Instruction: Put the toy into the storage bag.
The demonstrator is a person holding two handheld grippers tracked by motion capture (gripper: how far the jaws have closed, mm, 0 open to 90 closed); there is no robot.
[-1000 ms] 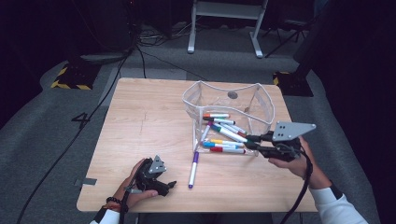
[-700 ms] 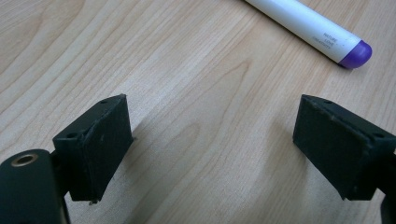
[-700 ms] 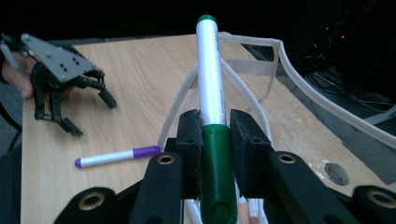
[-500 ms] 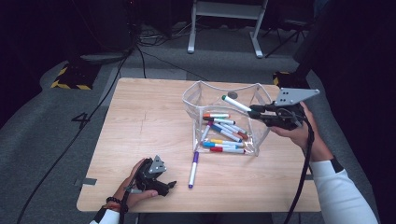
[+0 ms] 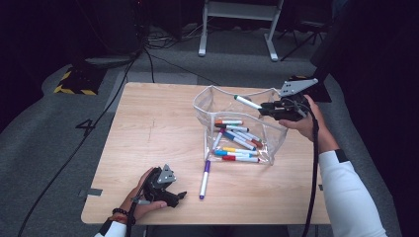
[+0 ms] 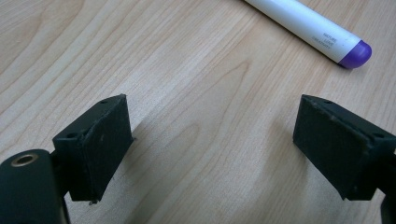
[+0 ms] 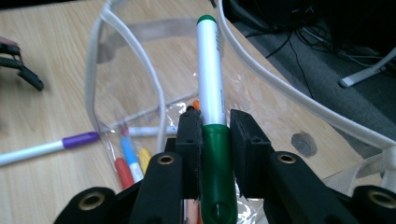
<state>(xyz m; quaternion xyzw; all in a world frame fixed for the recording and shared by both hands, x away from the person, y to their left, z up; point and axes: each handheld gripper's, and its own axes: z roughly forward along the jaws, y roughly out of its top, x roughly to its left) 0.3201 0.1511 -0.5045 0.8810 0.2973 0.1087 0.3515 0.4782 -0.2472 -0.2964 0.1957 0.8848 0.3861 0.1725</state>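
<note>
On my left, the left gripper [image 5: 181, 195] rests low on the wooden table [image 5: 148, 128] near its front edge, my hand [image 5: 143, 200] wrapped around its body. In the left gripper view its two black pads [image 6: 100, 140] stand well apart over bare wood, nothing between them, so I read those jaws as open and empty. Just beyond them lies the purple marker [image 5: 204, 178], flat on the table; its purple end [image 6: 356, 52] shows at the upper right of that view, clear of both pads.

Moving right, the clear plastic pouch [image 5: 217, 96] stands open on the table with its white-edged rim up. Several markers [image 5: 236, 142] lie loose on its bottom, with red, blue, yellow and orange caps among them, some crossing each other. The purple marker sits just outside the pouch's near left corner, apart from it.

Farther right, the right gripper [image 5: 262, 107] is held above the pouch's far right rim, pointing left across the opening. Its jaws are clamped on the green marker [image 5: 247, 102]: in the right gripper view the pads [image 7: 189, 140] press on the marker's green cap [image 7: 215, 172] from both sides, and the white barrel runs forward to a small green tip. The marker hangs over the pouch's mouth, roughly level, above the markers inside. My right hand [image 5: 309, 123] grips the gripper's body, and its cable [image 5: 314, 168] trails down along the white sleeve [image 5: 346, 192].
</note>
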